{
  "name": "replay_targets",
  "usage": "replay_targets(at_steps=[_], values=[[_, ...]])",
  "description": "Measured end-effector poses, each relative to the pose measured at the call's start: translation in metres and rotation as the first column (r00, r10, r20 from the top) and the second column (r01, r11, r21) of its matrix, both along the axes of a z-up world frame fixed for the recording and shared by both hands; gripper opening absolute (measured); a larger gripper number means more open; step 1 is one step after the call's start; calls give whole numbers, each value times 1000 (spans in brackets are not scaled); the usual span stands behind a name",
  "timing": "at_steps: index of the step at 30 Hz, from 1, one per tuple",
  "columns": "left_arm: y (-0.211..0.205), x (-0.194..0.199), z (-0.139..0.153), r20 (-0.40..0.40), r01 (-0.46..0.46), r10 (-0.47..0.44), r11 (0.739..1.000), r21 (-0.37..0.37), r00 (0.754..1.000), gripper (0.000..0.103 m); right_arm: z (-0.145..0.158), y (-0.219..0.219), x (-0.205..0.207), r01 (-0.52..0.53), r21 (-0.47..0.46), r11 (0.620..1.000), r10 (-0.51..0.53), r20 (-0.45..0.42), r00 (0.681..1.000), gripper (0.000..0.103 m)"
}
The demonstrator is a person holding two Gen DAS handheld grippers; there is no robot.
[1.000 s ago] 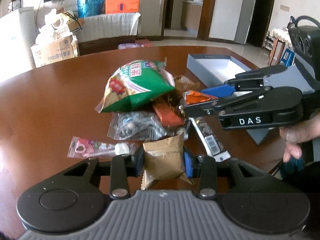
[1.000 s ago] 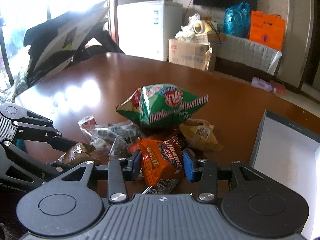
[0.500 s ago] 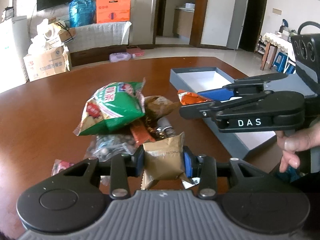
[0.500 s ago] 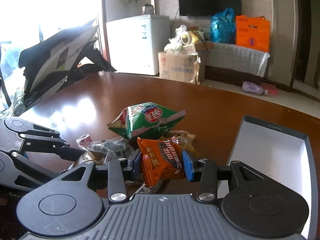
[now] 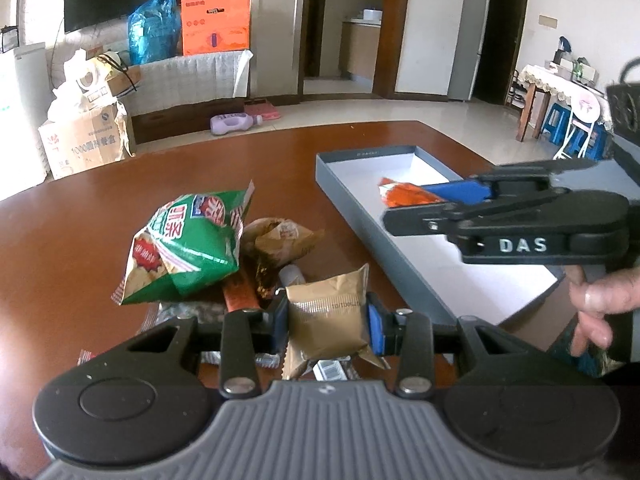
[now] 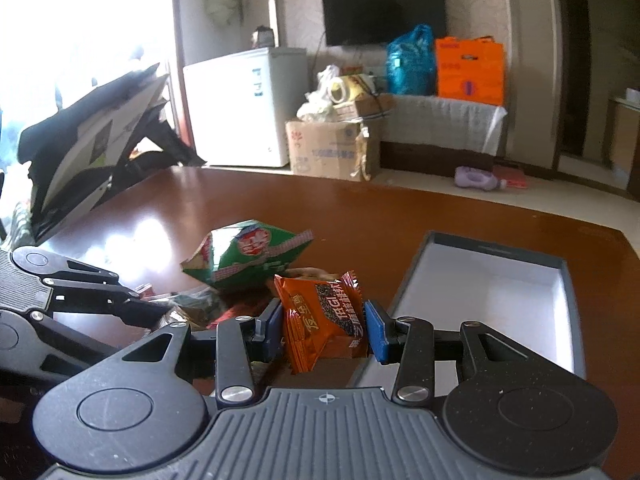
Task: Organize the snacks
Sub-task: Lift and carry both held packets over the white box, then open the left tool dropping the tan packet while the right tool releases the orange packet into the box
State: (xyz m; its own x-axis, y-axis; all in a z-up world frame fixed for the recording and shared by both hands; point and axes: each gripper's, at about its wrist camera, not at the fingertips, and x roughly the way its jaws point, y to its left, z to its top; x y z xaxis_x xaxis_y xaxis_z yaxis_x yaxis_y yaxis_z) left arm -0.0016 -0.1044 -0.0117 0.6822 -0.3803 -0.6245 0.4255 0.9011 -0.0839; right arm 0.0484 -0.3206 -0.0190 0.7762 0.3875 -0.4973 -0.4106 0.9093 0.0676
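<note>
gold packet (image 5: 327,316) and orange packet (image 6: 324,318) held aloft.

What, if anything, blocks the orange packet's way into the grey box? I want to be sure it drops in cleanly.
Nothing visible does. The right gripper holds the orange packet at the open grey box, whose white floor looks bare. The left gripper, shut on the brown packet, is off to the side.

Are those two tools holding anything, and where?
Left tool pinches a gold packet by its side edges; right tool pinches an orange packet likewise.
</note>
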Motion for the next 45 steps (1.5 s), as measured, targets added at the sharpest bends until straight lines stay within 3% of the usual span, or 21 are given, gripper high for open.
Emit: replay_targets(at_steps=[6, 21, 45], values=[[-17, 11, 7, 18, -36, 36, 999, -12, 999, 37, 0, -23, -3, 49, 5, 999, -49, -1, 999, 43], [-84, 29, 16, 67, -19, 18, 1000, 9, 998, 37, -10, -71, -14, 126, 7, 992, -126, -14, 992, 43], [-153, 51, -12, 16, 82, -83, 994, 71, 996, 37, -41, -101, -10, 165, -33, 986, -167, -88, 982, 44]])
